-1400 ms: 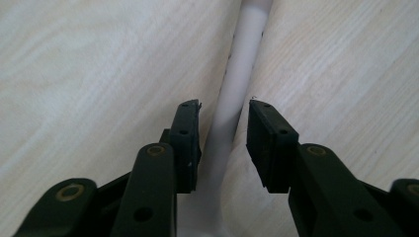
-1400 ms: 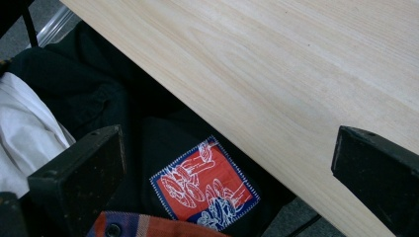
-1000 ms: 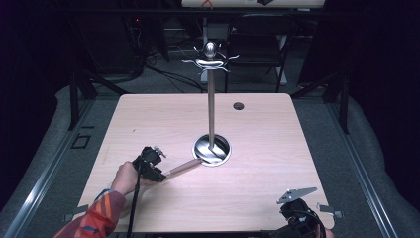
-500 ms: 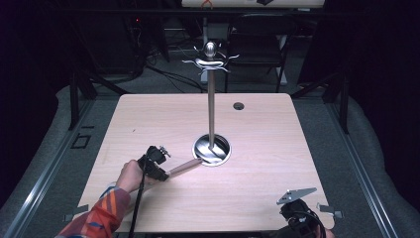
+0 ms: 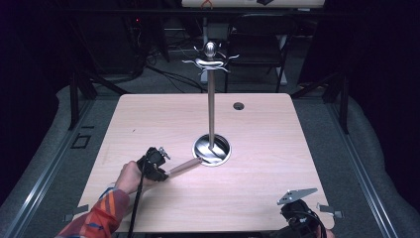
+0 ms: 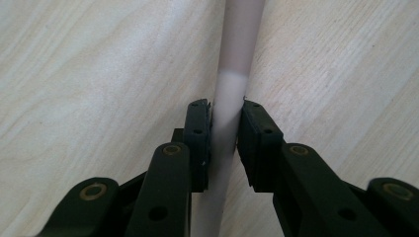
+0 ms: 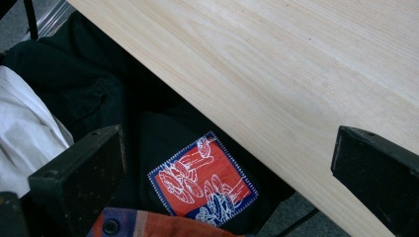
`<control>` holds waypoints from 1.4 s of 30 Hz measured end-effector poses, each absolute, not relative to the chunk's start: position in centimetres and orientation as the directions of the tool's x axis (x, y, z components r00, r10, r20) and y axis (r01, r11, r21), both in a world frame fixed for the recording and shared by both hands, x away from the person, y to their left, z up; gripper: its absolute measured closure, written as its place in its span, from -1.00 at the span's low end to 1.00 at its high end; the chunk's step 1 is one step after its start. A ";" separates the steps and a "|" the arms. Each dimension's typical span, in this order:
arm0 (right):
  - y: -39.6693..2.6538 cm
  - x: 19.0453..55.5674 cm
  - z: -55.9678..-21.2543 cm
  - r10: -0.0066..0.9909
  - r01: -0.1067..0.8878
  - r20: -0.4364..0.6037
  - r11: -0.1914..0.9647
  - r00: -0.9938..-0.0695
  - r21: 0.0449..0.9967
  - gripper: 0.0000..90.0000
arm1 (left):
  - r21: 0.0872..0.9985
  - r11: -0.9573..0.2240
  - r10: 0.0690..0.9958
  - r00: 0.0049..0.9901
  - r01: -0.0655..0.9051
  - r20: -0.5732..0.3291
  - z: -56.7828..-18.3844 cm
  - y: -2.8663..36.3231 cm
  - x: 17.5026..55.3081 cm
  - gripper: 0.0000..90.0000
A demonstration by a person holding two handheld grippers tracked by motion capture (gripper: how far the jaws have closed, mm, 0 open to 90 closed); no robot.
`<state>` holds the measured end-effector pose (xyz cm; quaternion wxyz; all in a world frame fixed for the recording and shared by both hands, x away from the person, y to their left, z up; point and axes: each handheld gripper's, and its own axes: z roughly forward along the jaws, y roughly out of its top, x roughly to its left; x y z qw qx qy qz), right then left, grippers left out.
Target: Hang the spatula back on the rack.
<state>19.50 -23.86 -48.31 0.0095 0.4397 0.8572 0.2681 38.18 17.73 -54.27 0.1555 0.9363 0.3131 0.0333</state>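
Note:
A tall metal stand (image 5: 211, 109) with curled hooks at its top rises from a shiny round base (image 5: 218, 148) in the middle of the wooden table (image 5: 257, 129). A pale cylindrical handle (image 5: 184, 166) lies on the table, its far end at that base. My left gripper (image 5: 166, 172) holds the handle's near end. In the left gripper view its jaws (image 6: 225, 111) have just been closing and now press on both sides of the handle (image 6: 239, 39). My right gripper (image 5: 297, 218) rests at the table's near right edge. Its jaws (image 7: 227, 143) stand wide apart with nothing between them.
A small round hole (image 5: 238, 105) sits in the table's far side. Under the right gripper are the table's front edge (image 7: 276, 123) and the person's dark clothing with a red patch (image 7: 202, 180). Chairs and cables stand in the dark beyond the table.
The left forearm has shifted slightly at the table's near left. The left gripper stays at the handle's near end, and the right gripper has kept still.

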 end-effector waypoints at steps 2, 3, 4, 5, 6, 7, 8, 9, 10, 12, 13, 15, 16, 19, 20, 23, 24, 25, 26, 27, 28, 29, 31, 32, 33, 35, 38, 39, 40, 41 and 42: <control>-23.9 19.5 -48.3 0.759 0.749 0.221 0.468 -0.612 0.469 -1.00 | 0.330 -0.750 0.600 0.800 0.573 -0.025 -54.1 18.0 38.1 0.69; -23.9 19.5 -48.3 0.759 0.750 0.221 0.468 -0.612 0.468 -1.00 | 0.336 -0.749 0.601 0.799 0.571 -0.019 -54.0 18.2 38.1 0.70; -23.9 19.5 -48.3 0.761 0.749 0.214 0.472 -0.612 0.465 -1.00 | 0.341 -0.747 0.602 0.798 0.570 -0.016 -53.9 18.4 38.1 0.71; -23.9 19.5 -48.3 0.761 0.749 0.218 0.467 -0.611 0.470 -1.00 | 0.346 -0.744 0.605 0.796 0.571 -0.014 -53.8 18.6 38.1 0.72; -23.9 19.5 -48.2 0.761 0.748 0.216 0.468 -0.612 0.471 -1.00 | 0.353 -0.742 0.605 0.796 0.570 -0.015 -53.8 18.8 38.1 0.72; -24.0 19.5 -48.2 0.760 0.748 0.216 0.469 -0.613 0.470 -1.00 | 0.362 -0.738 0.604 0.797 0.569 -0.021 -53.7 19.0 38.0 0.73; -23.9 19.4 -48.3 0.762 0.749 0.223 0.458 -0.608 0.478 -1.00 | 0.371 -0.734 0.605 0.796 0.569 -0.023 -53.6 19.1 38.0 0.73; -24.0 19.4 -48.3 0.761 0.744 0.215 0.463 -0.613 0.481 -1.00 | 0.381 -0.731 0.605 0.796 0.566 -0.020 -53.5 19.3 37.9 0.73; -23.9 19.4 -48.3 0.762 0.747 0.221 0.458 -0.609 0.482 -1.00 | 0.390 -0.726 0.607 0.794 0.567 -0.024 -53.3 19.5 37.8 0.73; -23.9 19.5 -48.3 0.761 0.751 0.220 0.466 -0.610 0.467 -0.99 | 0.411 -0.715 0.612 0.790 0.566 -0.022 -53.2 19.8 37.7 0.73; -23.9 19.5 -48.3 0.762 0.751 0.216 0.469 -0.610 0.465 -0.99 | 0.421 -0.709 0.615 0.788 0.565 -0.022 -53.1 20.0 37.6 0.73; -23.9 19.5 -48.3 0.760 0.751 0.225 0.464 -0.610 0.469 -0.99 | 0.432 -0.706 0.617 0.787 0.562 -0.016 -52.8 20.3 37.5 0.73; -24.0 19.5 -48.3 0.759 0.750 0.224 0.467 -0.612 0.468 -0.99 | 0.438 -0.701 0.621 0.784 0.563 -0.013 -52.7 20.5 37.4 0.73; -24.0 19.5 -48.3 0.757 0.749 0.226 0.466 -0.613 0.471 -0.99 | 0.462 -0.691 0.628 0.778 0.557 0.002 -52.3 20.8 37.1 0.73; -24.0 19.5 -48.3 0.757 0.749 0.226 0.467 -0.613 0.470 -0.99 | 0.472 -0.687 0.629 0.777 0.552 0.008 -52.1 20.8 37.0 0.73; -24.0 19.5 -48.3 0.757 0.750 0.229 0.464 -0.612 0.471 -0.99 | 0.489 -0.684 0.638 0.769 0.542 0.040 -51.5 20.9 36.7 0.73; -24.0 19.5 -48.3 0.757 0.749 0.229 0.463 -0.613 0.474 -0.99 | 0.502 -0.677 0.646 0.761 0.538 0.056 -51.4 20.9 36.5 0.73; -24.1 19.5 -48.3 0.755 0.748 0.230 0.465 -0.614 0.473 -0.99 | 0.507 -0.674 0.648 0.760 0.537 0.057 -51.2 20.9 36.4 0.73; -24.1 19.5 -48.3 0.755 0.749 0.231 0.464 -0.614 0.473 -0.99 | 0.512 -0.674 0.649 0.758 0.532 0.067 -51.1 20.9 36.3 0.73; -24.1 19.5 -48.3 0.756 0.749 0.230 0.462 -0.612 0.474 -0.99 | 0.519 -0.672 0.651 0.755 0.529 0.073 -50.9 21.0 36.3 0.73; -24.0 19.5 -48.3 0.757 0.749 0.229 0.462 -0.612 0.474 -0.99 | 0.526 -0.670 0.654 0.752 0.524 0.084 -50.8 21.0 36.2 0.73; -24.0 19.5 -48.3 0.757 0.749 0.229 0.463 -0.612 0.474 -0.99 | 0.533 -0.667 0.656 0.750 0.520 0.089 -50.6 21.1 36.2 0.73; -24.0 19.5 -48.3 0.757 0.749 0.228 0.465 -0.613 0.472 -0.98 | 0.568 -0.651 0.676 0.725 0.504 0.131 -50.1 21.3 36.0 0.73; -24.0 19.5 -48.3 0.760 0.752 0.228 0.463 -0.609 0.469 -0.97 | 0.582 -0.643 0.683 0.716 0.497 0.144 -49.7 21.5 35.9 0.73; -24.0 19.5 -48.3 0.758 0.752 0.227 0.465 -0.611 0.468 -0.96 | 0.603 -0.633 0.691 0.705 0.486 0.157 -49.3 21.8 35.9 0.73; -24.0 19.5 -48.3 0.757 0.752 0.232 0.463 -0.610 0.469 -0.96 | 0.640 -0.606 0.711 0.683 0.473 0.168 -48.6 22.3 35.7 0.73; -24.0 19.5 -48.3 0.757 0.752 0.233 0.461 -0.610 0.471 -0.96 | 0.683 -0.574 0.728 0.663 0.451 0.174 -47.8 23.0 35.5 0.73; -24.0 19.5 -48.3 0.757 0.752 0.232 0.462 -0.610 0.469 -0.96 | 0.691 -0.567 0.732 0.659 0.449 0.172 -47.6 23.2 35.4 0.73; -24.0 19.5 -48.3 0.759 0.752 0.227 0.464 -0.610 0.468 -0.96 | 0.700 -0.559 0.737 0.654 0.445 0.172 -47.5 23.3 35.3 0.73; -24.0 19.5 -48.3 0.759 0.752 0.227 0.465 -0.610 0.468 -0.96 | 0.707 -0.556 0.740 0.649 0.438 0.180 -47.3 23.4 35.3 0.73; -24.0 19.5 -48.3 0.759 0.752 0.227 0.464 -0.610 0.467 -0.96 | 0.714 -0.553 0.742 0.644 0.430 0.187 -47.2 23.4 35.2 0.73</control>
